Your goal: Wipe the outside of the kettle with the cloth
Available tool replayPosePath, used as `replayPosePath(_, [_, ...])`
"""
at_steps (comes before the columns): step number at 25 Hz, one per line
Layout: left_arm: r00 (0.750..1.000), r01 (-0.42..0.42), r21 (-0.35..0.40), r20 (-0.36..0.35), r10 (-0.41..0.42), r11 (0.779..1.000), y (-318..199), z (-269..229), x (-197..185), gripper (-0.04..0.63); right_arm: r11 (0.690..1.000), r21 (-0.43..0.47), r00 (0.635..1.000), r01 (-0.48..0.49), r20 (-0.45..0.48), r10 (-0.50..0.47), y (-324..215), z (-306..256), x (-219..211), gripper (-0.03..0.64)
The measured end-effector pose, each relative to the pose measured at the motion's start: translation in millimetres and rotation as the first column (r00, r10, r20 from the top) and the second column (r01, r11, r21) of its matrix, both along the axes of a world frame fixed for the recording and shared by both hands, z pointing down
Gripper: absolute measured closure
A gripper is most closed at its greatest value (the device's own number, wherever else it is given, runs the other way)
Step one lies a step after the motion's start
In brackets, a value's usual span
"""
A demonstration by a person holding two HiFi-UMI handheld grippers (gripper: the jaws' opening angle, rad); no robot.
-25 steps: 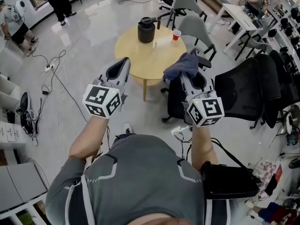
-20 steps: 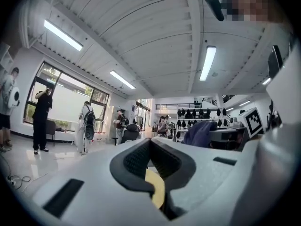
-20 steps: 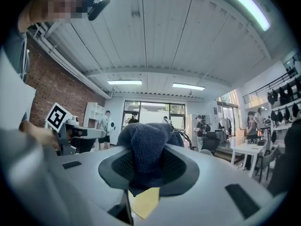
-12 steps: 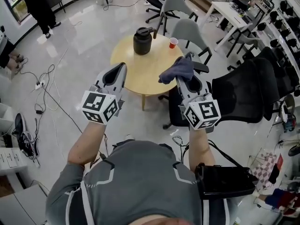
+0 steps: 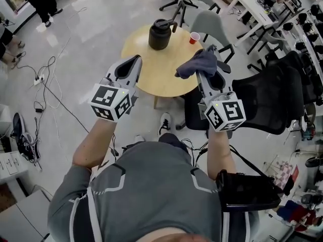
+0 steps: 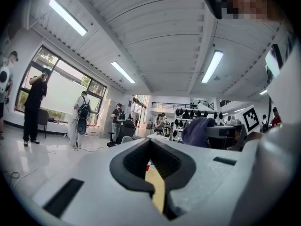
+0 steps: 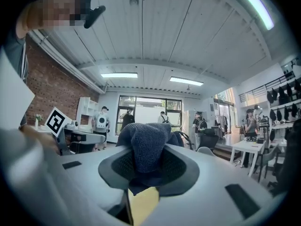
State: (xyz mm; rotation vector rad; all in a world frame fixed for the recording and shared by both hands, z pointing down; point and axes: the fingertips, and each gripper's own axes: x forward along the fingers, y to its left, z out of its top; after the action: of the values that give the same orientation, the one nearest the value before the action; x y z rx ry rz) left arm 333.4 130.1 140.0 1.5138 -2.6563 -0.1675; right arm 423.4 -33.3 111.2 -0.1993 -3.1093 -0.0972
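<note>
We are holding 2 grippers out over the near edge of a round wooden table (image 5: 151,69). The right gripper (image 5: 211,69) is clamping a dark blue cloth (image 5: 198,64). Its jaws are closed on a bunched fold, and the loose end is drooping off the tips toward our left. The left gripper (image 5: 133,62) is carrying nothing, its jaws pressed together at the tips.

The black kettle (image 5: 160,33) is standing upright on the far part of the table, well apart from both grippers. It is lying ahead of them and roughly between their lines: ahead and to the left of the cloth hand, ahead and slightly to the right of the empty one, which looks a little nearer. Its handle is pointing away to the right, toward a red cup (image 5: 194,38) just beside it.

We are judging the wipe as not yet begun, since the cloth is touching nothing but the jaws. The reach ahead is looking like a forward and leftward one for the right gripper, with the left free to steady the kettle. A black office chair (image 5: 262,97) is crowding our right side.
</note>
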Motion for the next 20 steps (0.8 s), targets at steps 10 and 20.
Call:
replayPosePath(10, [0.998, 0.06, -0.063, 0.016, -0.059, 0.996, -45, 11, -68, 0.588, 0.999, -0.023, 0.999, 0.037, -0.008, -0.037, -62, 19, -77, 0.492])
replayPosePath(20, [0.995, 0.097, -0.13, -0.001, -0.098, 0.987, -119, 30, -131, 0.588, 0.993, -0.041, 0.992, 0.114, -0.043, -0.115, -133, 41, -144, 0.491])
